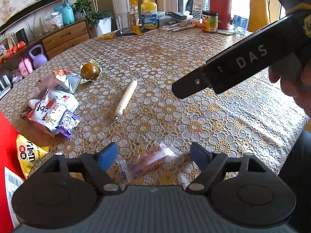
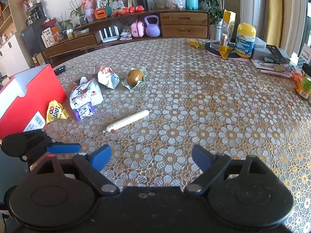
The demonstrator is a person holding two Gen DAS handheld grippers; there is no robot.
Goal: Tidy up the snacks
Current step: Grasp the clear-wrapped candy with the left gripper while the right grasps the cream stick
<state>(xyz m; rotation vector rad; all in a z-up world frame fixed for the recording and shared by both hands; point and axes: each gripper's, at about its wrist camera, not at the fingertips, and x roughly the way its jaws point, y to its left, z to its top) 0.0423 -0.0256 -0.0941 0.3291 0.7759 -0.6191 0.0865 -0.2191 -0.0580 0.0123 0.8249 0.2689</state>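
My left gripper (image 1: 154, 157) is open low over the table, and a clear packet with a reddish snack (image 1: 149, 161) lies between its blue pads, which stand apart from it. My right gripper (image 2: 151, 159) is open above bare tablecloth with nothing between its fingers. A pale sausage stick (image 2: 128, 121) lies ahead of it. Farther left sit a white pouch (image 2: 85, 95), a purple packet (image 2: 85, 112), a yellow M&M bag (image 2: 56, 112), an orange-grey packet (image 2: 107, 77) and a brown egg in a wrapper (image 2: 135, 76). A red box (image 2: 33, 95) stands at the left.
Jars, a glass (image 2: 217, 36), a gummies bottle (image 2: 245, 40) and papers crowd the table's far right. The right gripper's black body (image 1: 243, 64) and a hand (image 1: 291, 85) cross the upper right of the left wrist view. A wooden sideboard (image 2: 182, 24) lies beyond the table.
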